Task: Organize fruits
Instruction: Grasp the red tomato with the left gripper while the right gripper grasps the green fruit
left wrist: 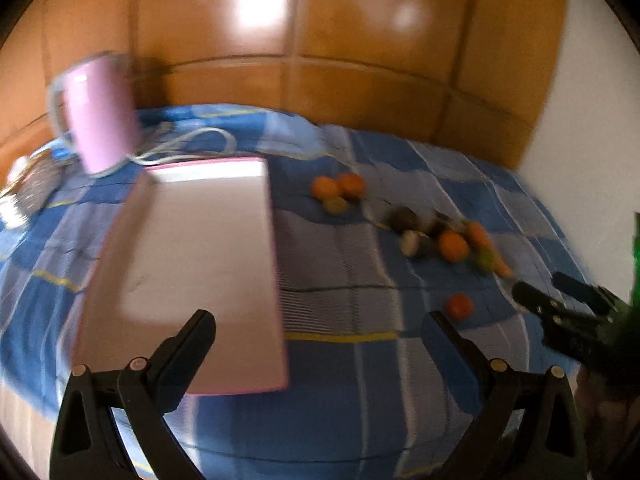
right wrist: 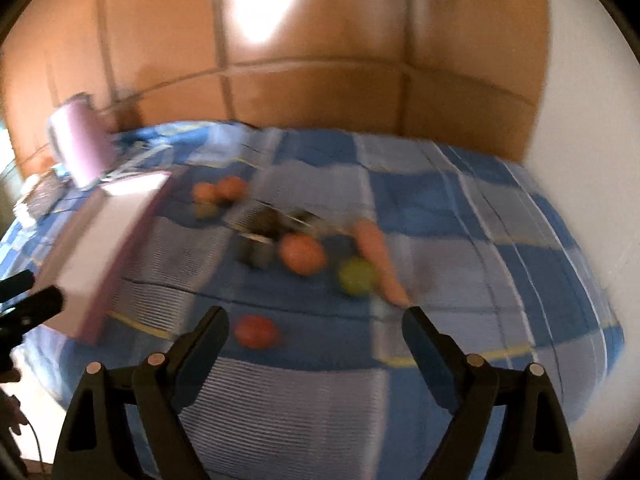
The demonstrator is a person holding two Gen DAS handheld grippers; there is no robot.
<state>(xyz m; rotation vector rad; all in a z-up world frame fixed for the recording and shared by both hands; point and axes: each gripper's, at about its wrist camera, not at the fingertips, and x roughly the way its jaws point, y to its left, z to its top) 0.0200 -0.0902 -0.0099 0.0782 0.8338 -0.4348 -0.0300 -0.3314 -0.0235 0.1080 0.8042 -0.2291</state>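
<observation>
Roughly a dozen fruits lie on the bed [left wrist: 340, 280], though blur hides an exact count. Two oranges [left wrist: 338, 186] sit touching at the far side with one lime [left wrist: 335, 205] against them. Nearer lie a third orange [left wrist: 453, 246], a second lime [left wrist: 484, 260], one carrot [right wrist: 378, 258] with its long axis running from far to near, narrow end nearest, and several dark pieces. One tomato [right wrist: 256, 331] lies alone. One tray [left wrist: 192, 264] is empty, its long axis far-to-near. The left gripper [left wrist: 320, 328] and right gripper [right wrist: 316, 322] both stand spread, holding nothing.
</observation>
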